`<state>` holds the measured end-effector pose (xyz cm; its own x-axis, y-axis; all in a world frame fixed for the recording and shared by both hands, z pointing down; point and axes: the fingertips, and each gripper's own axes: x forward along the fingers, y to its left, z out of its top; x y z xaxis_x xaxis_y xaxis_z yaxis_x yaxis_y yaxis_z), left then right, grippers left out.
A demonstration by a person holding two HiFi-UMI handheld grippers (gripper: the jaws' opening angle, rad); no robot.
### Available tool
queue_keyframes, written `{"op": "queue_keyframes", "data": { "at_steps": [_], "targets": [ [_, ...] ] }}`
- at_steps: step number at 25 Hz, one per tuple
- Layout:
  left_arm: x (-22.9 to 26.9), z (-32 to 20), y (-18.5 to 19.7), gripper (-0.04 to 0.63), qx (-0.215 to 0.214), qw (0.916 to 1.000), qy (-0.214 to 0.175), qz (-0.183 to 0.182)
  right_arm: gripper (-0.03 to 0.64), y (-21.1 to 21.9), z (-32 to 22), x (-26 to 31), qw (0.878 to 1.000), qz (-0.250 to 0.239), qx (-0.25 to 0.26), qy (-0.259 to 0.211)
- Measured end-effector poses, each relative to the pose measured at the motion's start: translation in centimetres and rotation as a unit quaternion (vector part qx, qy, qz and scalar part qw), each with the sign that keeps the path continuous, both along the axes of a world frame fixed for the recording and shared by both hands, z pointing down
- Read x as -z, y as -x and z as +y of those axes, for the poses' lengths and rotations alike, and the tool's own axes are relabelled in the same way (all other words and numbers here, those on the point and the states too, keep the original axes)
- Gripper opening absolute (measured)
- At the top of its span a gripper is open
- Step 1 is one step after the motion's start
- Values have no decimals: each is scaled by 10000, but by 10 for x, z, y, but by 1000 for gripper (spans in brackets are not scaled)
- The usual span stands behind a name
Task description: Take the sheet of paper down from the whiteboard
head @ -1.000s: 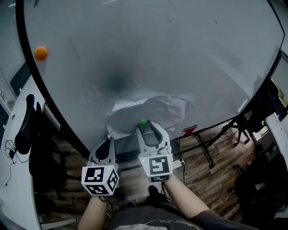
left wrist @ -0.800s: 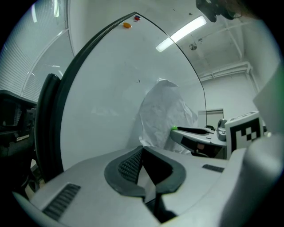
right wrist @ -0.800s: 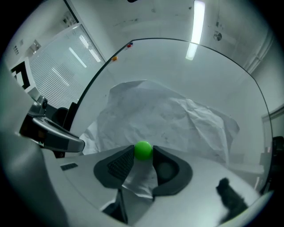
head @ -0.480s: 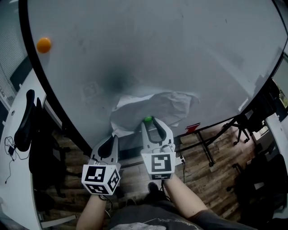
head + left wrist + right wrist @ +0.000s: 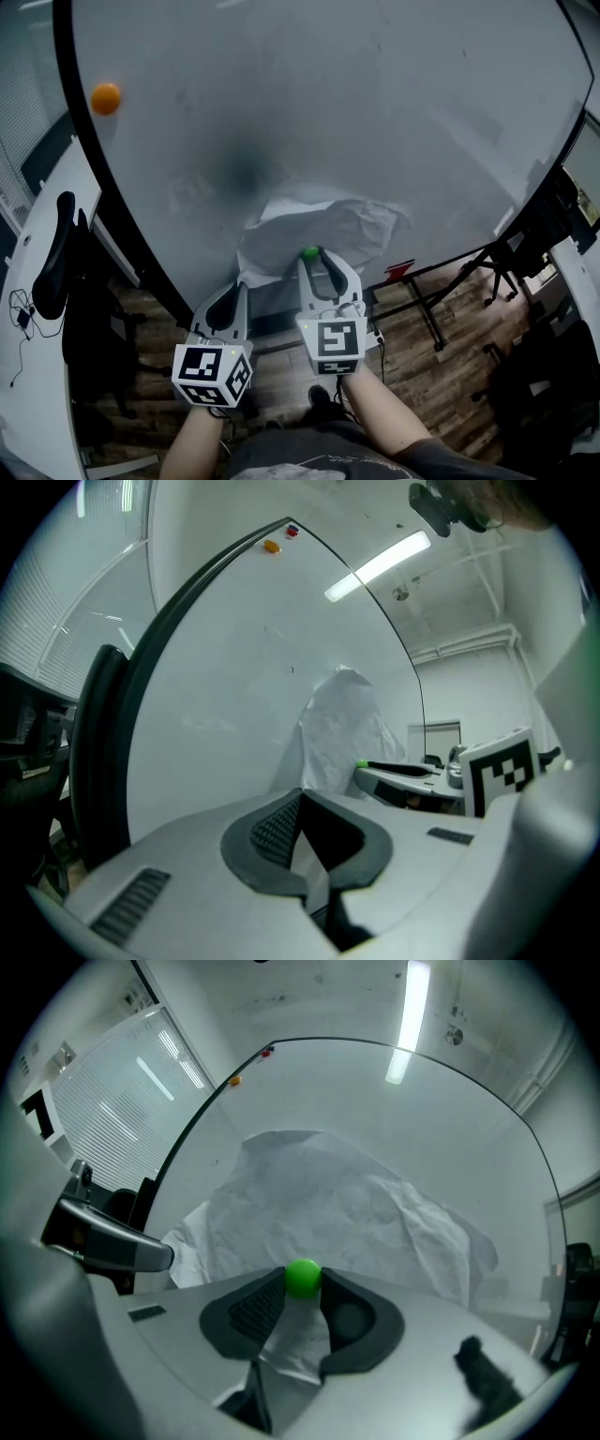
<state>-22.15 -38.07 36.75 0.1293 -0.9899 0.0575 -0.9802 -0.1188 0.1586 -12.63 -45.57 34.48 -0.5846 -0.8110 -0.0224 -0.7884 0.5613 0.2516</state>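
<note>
- The sheet of paper [image 5: 323, 230] is hanging low on the whiteboard [image 5: 375, 112], close to the board's bottom edge and roughly mid-width in the head view.
- The sheet is showing white and heavily creased. It is not lying flat, and its middle is bulging off the board in soft folds.
- Its upper edge is running ragged, with a fold at the upper left. Its right corner is sticking out toward the board's right side.
- A green magnet [image 5: 309, 252], small and round, is sitting on the lower part of the sheet.
- The right tool [image 5: 310, 257] is pointing level at the board. Its jaws have just been closing in, and the green magnet is sitting between the tips with a pad touching it on either side. Creased paper is showing behind and below the magnet.
- The left tool [image 5: 240, 285] is holding its jaws together, with the tips meeting. They are resting right at the sheet's lower-left corner. I cannot make out whether that corner is being pinched.
- The two tools are sitting side by side, the left one slightly lower in the head view.
- An orange magnet [image 5: 105, 98] is sitting far up the board near its left edge, well apart from the sheet.
- A wooden floor [image 5: 441, 366] is showing below the board.
</note>
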Motion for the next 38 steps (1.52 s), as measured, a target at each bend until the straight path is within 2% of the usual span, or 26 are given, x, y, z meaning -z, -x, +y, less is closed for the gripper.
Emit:
{"op": "queue_keyframes", "data": {
  "at_steps": [8,14,23,31,38],
  "targets": [
    [6,3,-6,13,-117,9998,-86,-143,127,-17,16,-12,9998,-45,-106,180],
    [-3,10,-11,14,-225,9977,-59,-630,127,-37,36,-23,9992,15,-280,286],
    [-19,29,-30,14,-581,9962,74,-643,127,-66,66,-37,9977,102,-488,452],
    [-24,54,-59,14,-433,9968,172,-650,127,-90,92,-46,9981,14,-270,557],
    [-39,109,-103,13,-188,9964,438,-704,127,-135,142,-68,9961,8,-37,881]
  ]
}}
